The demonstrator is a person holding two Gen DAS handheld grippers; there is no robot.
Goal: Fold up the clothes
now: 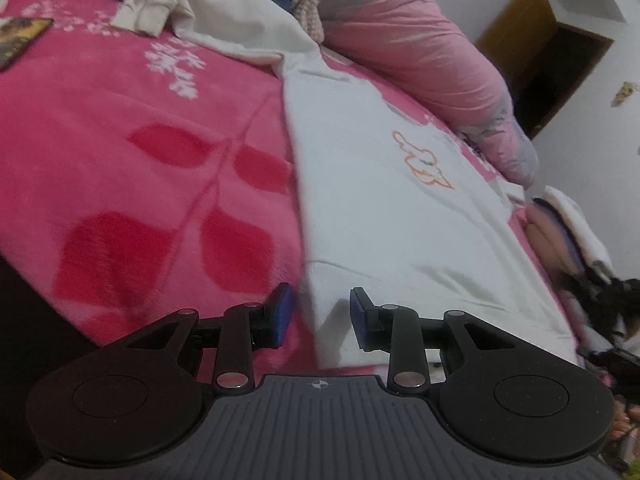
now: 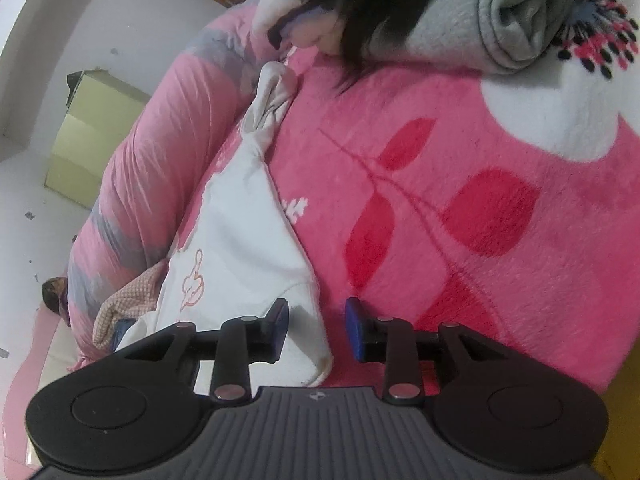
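White garment (image 1: 384, 216) lies in a long narrow strip on the pink bed (image 1: 120, 160), seemingly folded lengthwise only; cross-folds remain. Left tool (image 1: 322, 318) and right tool (image 2: 318, 330) hover part-open, empty, at its ends.

No readable text, brand or number anywhere. White cotton garment (image 1: 384, 200) bears an orange outline embroidery (image 1: 422, 162), a figure, not letters. Small crosshair mark (image 1: 319, 384) on the grey ribbed gripper housing.
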